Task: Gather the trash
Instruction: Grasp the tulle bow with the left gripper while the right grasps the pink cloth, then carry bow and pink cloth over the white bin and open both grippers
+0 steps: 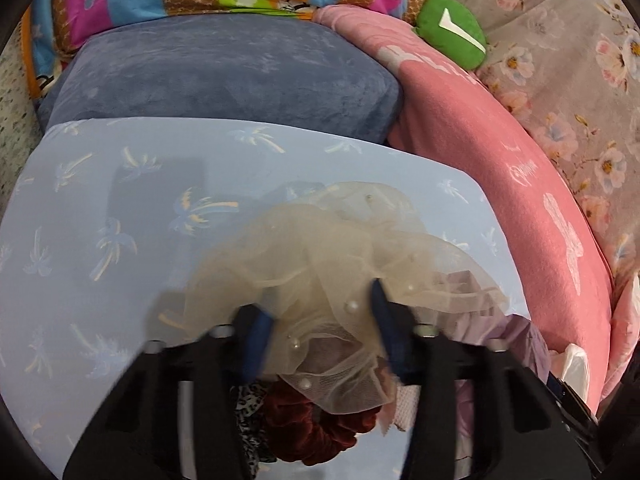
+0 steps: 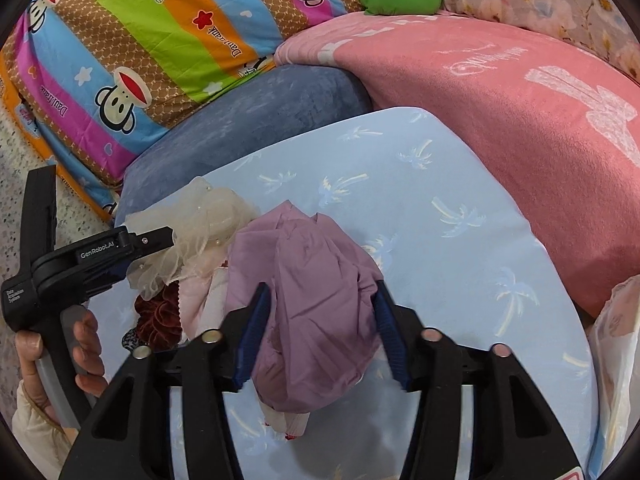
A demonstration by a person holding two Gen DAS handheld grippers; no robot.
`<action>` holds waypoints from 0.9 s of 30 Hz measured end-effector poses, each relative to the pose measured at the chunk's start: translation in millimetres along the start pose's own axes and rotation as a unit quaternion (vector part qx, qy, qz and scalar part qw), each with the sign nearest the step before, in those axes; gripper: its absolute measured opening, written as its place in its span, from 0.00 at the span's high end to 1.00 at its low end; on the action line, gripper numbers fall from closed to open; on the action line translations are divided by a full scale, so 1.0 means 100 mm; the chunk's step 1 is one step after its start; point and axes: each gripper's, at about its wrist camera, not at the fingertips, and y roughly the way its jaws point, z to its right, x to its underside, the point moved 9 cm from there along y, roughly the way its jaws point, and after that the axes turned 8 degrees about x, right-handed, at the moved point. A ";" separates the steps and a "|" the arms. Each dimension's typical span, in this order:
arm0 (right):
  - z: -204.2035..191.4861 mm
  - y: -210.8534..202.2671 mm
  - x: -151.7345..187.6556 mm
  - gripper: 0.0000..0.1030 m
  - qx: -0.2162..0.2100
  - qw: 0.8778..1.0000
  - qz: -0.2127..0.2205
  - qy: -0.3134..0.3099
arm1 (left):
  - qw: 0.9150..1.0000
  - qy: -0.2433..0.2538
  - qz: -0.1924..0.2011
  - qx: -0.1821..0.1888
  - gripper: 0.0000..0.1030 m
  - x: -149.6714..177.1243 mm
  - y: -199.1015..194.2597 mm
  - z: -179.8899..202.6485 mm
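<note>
Left gripper [image 1: 324, 300] at lower centre of left wrist view, jaws partly closed, pinching cream tulle [image 1: 320, 256] – dark red scrunchie [image 1: 316, 428] just below. Right gripper [image 2: 320, 312] at lower centre of right wrist view, jaws half open astride lilac cloth [image 2: 316, 300], pads touching its sides – all on pale blue board [image 2: 460, 240], centre frame.

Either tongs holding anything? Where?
Left tongs pinch the cream tulle scrunchie at its near edge. Right tongs straddle the purple cloth; grip unclear.
</note>
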 end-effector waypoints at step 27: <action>0.42 -2.00 -0.42 0.96 -0.016 0.987 0.158 0.033 | 0.976 0.173 0.105 0.076 0.94 0.05 -1.19 1.84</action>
